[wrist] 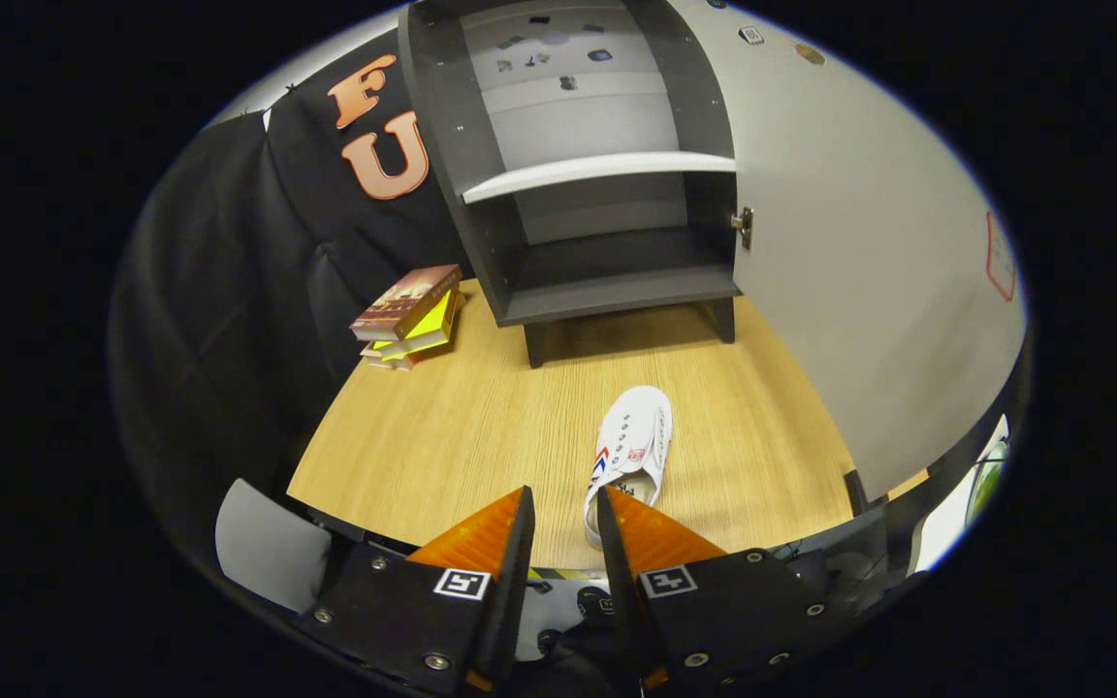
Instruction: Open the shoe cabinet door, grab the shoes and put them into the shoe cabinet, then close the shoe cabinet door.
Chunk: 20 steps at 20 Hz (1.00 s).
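Books (410, 316) lie stacked at the middle left of the frame, on the far left corner of a wooden table (452, 436), close to the black cloth wall behind them; the top cover is brownish and yellow covers show beneath it. To their right, at the upper centre of the frame, stands the shoe cabinet (588, 184), dark grey, raised on short legs on the back of the table, with its front open so that a pale shelf (597, 173) crosses it about halfway up and a bare lower compartment sits below. The cabinet door (869, 252) is swung wide to the right, its pale inner face filling the upper right of the frame, and a small metal hinge shows where it meets the cabinet's right wall. Below the cabinet, at the lower centre of the frame, a white shoe (629, 454) with red and blue marks on its side lies on the table, toe pointing toward the cabinet and well apart from it. At the bottom centre the gripper (565, 512) points forward, its fingers parted with a narrow gap and closed on nothing; the shoe's heel sits just ahead of the right finger (651, 533), partly hidden behind its tip
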Motion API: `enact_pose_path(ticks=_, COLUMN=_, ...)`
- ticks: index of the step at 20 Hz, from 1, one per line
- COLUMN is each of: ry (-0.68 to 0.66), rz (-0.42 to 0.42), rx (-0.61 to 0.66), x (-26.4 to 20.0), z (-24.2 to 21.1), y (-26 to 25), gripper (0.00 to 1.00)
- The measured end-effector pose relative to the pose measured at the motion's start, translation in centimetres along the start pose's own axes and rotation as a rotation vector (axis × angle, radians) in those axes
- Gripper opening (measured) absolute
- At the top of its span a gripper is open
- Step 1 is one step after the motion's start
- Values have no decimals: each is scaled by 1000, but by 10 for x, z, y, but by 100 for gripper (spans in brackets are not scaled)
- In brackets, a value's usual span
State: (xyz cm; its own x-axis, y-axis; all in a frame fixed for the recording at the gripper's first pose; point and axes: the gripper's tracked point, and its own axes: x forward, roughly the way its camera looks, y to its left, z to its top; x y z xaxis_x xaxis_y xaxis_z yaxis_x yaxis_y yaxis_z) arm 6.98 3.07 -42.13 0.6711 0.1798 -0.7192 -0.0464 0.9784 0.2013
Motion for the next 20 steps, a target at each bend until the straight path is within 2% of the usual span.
enact_pose_path(ticks=9, ry=196, rz=35, rx=48, x=89, z=-53, y=-14, gripper=47)
enact_pose_path(ticks=20, ry=280, rz=27, rx=-3, x=162, z=-71, y=-21, gripper=47)
